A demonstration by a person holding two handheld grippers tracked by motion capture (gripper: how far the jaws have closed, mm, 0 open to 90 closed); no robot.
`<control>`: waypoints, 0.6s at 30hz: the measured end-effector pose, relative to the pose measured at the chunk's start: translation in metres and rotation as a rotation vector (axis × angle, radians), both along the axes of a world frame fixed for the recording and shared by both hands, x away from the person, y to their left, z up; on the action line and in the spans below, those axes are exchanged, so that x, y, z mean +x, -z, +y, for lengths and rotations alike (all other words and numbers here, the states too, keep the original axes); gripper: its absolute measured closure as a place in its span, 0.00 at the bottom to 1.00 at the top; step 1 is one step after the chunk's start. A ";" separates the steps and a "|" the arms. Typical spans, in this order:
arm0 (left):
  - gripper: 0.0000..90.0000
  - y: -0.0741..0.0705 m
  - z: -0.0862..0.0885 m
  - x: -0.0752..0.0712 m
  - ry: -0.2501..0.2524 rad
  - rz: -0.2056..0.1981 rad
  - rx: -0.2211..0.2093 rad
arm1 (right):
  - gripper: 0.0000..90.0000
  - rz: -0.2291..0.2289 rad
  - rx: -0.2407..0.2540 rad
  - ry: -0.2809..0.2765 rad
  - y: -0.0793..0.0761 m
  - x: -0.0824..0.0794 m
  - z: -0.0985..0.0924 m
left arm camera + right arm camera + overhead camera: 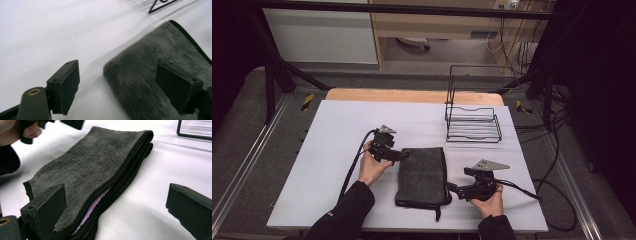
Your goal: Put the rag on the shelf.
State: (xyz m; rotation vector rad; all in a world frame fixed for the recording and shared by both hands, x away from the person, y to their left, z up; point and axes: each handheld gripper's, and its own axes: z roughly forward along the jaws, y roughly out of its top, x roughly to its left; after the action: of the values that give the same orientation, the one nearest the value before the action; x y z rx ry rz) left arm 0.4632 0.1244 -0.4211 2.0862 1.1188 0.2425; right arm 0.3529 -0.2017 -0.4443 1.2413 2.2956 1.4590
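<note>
A folded dark grey towel [422, 175] with black trim lies flat near the table's front edge. A pink inner layer shows at its fold in the right gripper view [95, 205]. My left gripper [404, 156] sits at the towel's far left corner, jaws wide open [120, 82]. The fuzzy towel corner [150, 62] lies between and under them, and neither pad presses on it. At the towel's near right side my right gripper [452, 188] stands open too [117, 207]. Its left jaw hangs over the towel's edge [95, 165] and its right jaw over bare table.
A black wire rack [473, 122] stands at the back right of the white table top [342, 130], apart from the towel. Cables trail from both grippers toward the table's edges. The person's left hand [10, 130] shows in the right gripper view.
</note>
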 end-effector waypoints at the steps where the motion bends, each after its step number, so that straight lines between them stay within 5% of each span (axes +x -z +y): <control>1: 0.28 0.002 -0.002 0.003 -0.001 0.003 0.015 | 0.04 0.000 -0.003 -0.001 0.000 0.000 0.000; 11: 0.59 0.015 -0.006 0.009 -0.016 0.098 0.012 | 0.05 -0.006 -0.006 -0.003 0.000 0.001 0.000; 18: 0.74 0.019 -0.009 0.007 -0.018 0.120 -0.010 | 0.07 -0.005 -0.010 -0.007 -0.004 0.012 0.003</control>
State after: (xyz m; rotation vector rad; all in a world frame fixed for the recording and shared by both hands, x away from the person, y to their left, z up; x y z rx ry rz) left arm 0.4699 0.1151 -0.4399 2.1057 1.2070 0.1216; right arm 0.3652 -0.1989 -0.4407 1.2270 2.3032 1.4489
